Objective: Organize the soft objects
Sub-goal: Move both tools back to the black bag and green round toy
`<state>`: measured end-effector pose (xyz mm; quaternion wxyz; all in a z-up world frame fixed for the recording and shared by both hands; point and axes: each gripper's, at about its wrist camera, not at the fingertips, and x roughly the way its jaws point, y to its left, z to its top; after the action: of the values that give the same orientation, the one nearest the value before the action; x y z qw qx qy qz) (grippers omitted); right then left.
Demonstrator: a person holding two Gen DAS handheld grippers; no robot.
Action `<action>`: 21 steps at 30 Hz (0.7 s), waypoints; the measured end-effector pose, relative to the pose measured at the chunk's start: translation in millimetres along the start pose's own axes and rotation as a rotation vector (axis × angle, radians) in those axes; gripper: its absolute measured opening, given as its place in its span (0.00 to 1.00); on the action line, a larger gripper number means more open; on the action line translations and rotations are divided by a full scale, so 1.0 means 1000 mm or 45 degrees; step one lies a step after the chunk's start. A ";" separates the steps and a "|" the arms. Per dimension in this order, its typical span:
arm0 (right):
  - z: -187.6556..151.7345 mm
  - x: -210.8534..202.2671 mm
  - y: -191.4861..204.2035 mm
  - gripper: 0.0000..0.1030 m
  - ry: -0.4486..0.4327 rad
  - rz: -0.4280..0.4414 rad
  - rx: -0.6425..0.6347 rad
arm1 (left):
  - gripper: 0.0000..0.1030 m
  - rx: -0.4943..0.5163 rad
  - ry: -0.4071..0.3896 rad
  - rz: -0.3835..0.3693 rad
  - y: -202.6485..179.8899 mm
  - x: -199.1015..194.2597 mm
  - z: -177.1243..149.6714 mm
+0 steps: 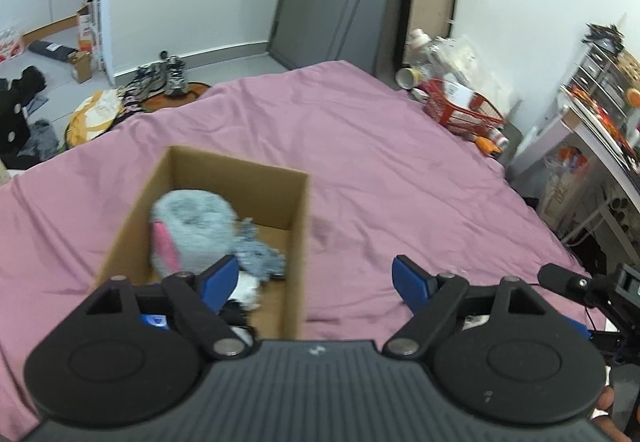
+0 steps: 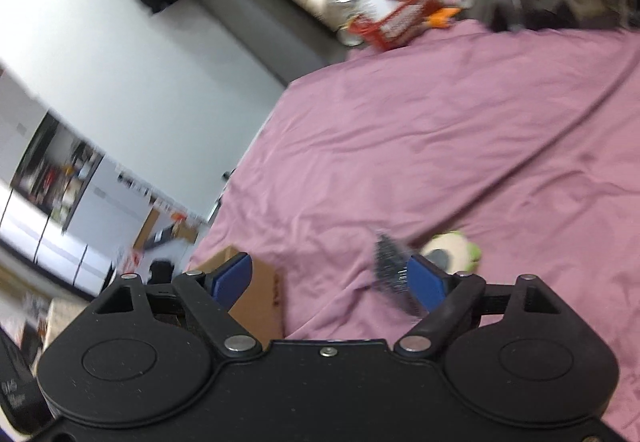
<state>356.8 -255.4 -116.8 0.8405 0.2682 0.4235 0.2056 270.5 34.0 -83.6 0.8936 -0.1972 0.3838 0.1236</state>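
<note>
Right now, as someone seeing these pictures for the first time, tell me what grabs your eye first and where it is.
The pink-purple bedsheet fills both views. On it stands an open cardboard box holding a fluffy grey-blue plush with a pink patch, atop a blue-grey cloth, just beyond the open left gripper. In the right wrist view, a white-and-green soft toy and a dark blurred item lie on the sheet by the open right gripper.

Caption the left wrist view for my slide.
Open left tool above a cardboard box of soft toys on a pink bedspread.
</note>
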 end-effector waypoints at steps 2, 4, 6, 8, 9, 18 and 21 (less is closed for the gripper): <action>0.002 -0.002 -0.013 0.80 -0.013 -0.018 0.053 | 0.80 0.014 0.003 -0.015 -0.013 0.004 -0.002; 0.002 -0.003 -0.026 0.77 -0.017 -0.030 0.105 | 0.80 0.025 0.007 -0.031 -0.025 0.008 -0.004; 0.003 -0.002 -0.036 0.74 -0.014 -0.031 0.153 | 0.80 0.042 0.013 -0.046 -0.038 0.013 -0.008; 0.003 -0.002 -0.045 0.71 -0.013 -0.030 0.197 | 0.80 0.059 0.028 -0.057 -0.049 0.020 -0.011; 0.002 -0.001 -0.048 0.71 -0.013 -0.031 0.211 | 0.80 0.067 0.038 -0.064 -0.055 0.024 -0.013; -0.001 0.013 -0.084 0.61 0.041 -0.027 0.403 | 0.80 0.073 0.093 -0.091 -0.092 0.057 -0.024; -0.003 0.019 -0.094 0.59 0.053 -0.041 0.454 | 0.80 0.077 0.124 -0.109 -0.104 0.071 -0.029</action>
<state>375.5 -316.0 -188.2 0.7739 0.4018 0.4748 0.1192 338.3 -66.6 -127.2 0.8840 -0.1920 0.4215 0.0638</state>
